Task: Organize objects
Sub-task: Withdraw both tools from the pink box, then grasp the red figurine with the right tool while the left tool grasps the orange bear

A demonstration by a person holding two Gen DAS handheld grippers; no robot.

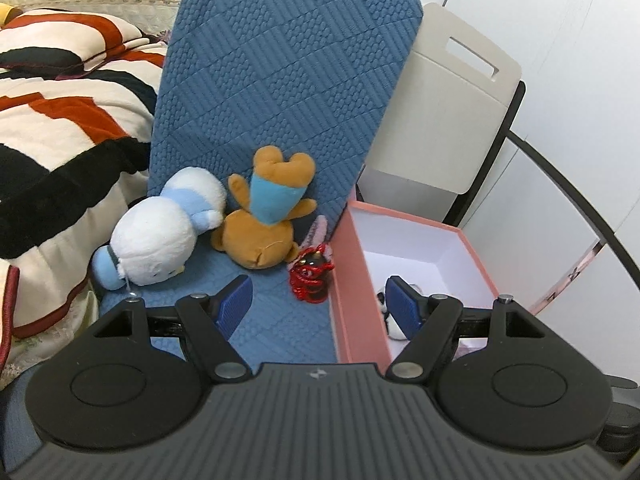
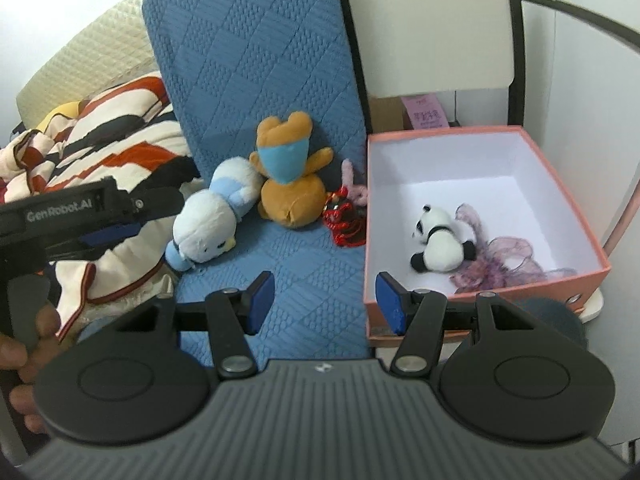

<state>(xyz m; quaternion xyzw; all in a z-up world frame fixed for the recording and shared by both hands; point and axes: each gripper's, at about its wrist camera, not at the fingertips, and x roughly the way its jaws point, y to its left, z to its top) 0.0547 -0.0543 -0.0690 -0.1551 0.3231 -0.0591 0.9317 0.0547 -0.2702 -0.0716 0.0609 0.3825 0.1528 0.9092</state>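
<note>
**Both grippers empty above the chair, toys beside the pink box**

The left gripper [image 1: 316,300] and the right gripper [image 2: 322,302] hover over the blue quilted chair cover [image 2: 256,80], each with its 2 blue pads spread apart and nothing between them. On the seat lie 4 toys: a white and pale blue plush penguin [image 2: 216,216] on its side, a brown plush bear in a blue bib [image 2: 290,176] upside down against the backrest, a small red wire figure [image 2: 344,220], and a pink fuzzy bunny [image 2: 354,188] just behind it. Beside the seat stands an open pink cardboard box [image 2: 560,184], holding a black and white plush panda [image 2: 440,240] and a purple gauze ribbon [image 2: 508,260].
</note>
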